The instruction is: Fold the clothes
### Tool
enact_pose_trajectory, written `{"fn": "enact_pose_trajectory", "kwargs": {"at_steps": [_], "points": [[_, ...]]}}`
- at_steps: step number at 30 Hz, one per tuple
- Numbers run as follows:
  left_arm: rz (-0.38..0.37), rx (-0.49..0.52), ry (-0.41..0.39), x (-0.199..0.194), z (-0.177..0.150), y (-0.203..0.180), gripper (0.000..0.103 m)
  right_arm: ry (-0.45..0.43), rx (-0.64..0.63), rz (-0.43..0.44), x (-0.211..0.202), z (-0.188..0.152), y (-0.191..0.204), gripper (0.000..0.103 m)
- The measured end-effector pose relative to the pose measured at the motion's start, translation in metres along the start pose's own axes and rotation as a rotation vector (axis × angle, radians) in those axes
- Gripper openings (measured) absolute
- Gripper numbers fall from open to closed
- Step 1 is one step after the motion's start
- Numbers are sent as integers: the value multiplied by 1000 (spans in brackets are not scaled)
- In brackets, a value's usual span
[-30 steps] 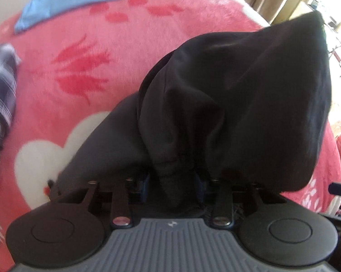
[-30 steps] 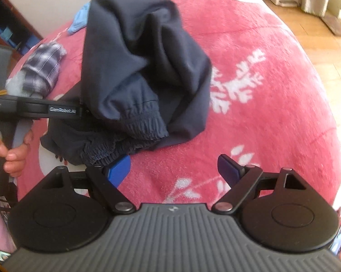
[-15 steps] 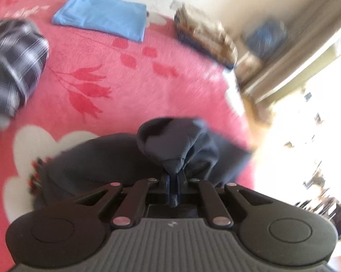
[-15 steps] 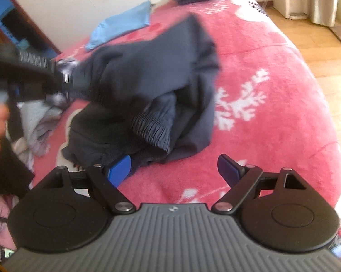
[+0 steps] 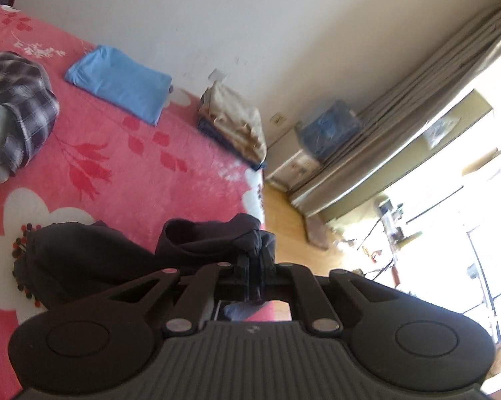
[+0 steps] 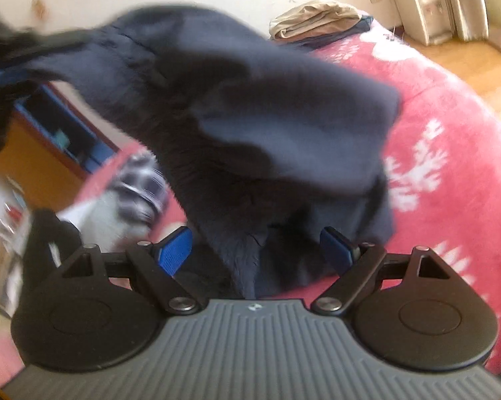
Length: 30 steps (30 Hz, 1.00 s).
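Note:
A dark navy garment (image 5: 94,256) trails from my left gripper (image 5: 252,278), which is shut on a bunched edge of it and lifted above the pink bed. In the right wrist view the same garment (image 6: 250,126) hangs stretched and blurred from upper left, filling the middle. My right gripper (image 6: 255,250) is open, its blue pads (image 6: 174,253) either side of the hanging cloth without pinching it. The left gripper shows blurred at the top left of that view (image 6: 14,53).
A pink flowered blanket (image 5: 117,166) covers the bed. On it lie a folded blue cloth (image 5: 117,83), a plaid bundle (image 5: 20,100) and a stack of beige and navy clothes (image 5: 234,123). A wooden floor (image 5: 283,220), curtains and a small cabinet lie beyond the bed edge.
My left gripper has risen and swung up with the garment, which has stretched out. The right gripper has moved in under the hanging cloth, still open.

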<state>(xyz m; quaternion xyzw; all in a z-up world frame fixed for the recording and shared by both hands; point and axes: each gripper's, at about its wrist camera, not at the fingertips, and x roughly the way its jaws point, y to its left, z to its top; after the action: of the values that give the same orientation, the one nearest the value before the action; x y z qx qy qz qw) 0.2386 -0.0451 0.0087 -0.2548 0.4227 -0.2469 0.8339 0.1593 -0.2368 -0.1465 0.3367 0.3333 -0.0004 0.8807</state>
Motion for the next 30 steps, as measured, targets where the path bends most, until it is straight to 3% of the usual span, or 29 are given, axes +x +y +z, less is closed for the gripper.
{"fn": "enact_pose_trajectory", "kwargs": {"at_steps": [3, 7, 9, 13, 19, 23, 30], "points": [[-11, -21, -55, -28, -6, -7, 6, -4, 45, 44, 10, -8, 12, 84], [-25, -52, -134, -62, -7, -10, 6, 27, 56, 6, 22, -37, 28, 83], [-27, -63, -165, -76, -7, -9, 6, 49, 58, -16, 25, -53, 31, 78], [-33, -97, -215, -101, -9, -2, 6, 48, 79, -30, 18, -71, 30, 53], [-31, -143, -265, -130, -13, 15, 6, 12, 23, 8, 4, -69, 38, 20], [-18, -149, -303, -147, -15, 24, 6, -9, -40, 38, -4, -69, 41, 8], [9, -185, -386, -178, -9, 41, 6, -110, -263, 78, -53, -56, 49, 6]]}}
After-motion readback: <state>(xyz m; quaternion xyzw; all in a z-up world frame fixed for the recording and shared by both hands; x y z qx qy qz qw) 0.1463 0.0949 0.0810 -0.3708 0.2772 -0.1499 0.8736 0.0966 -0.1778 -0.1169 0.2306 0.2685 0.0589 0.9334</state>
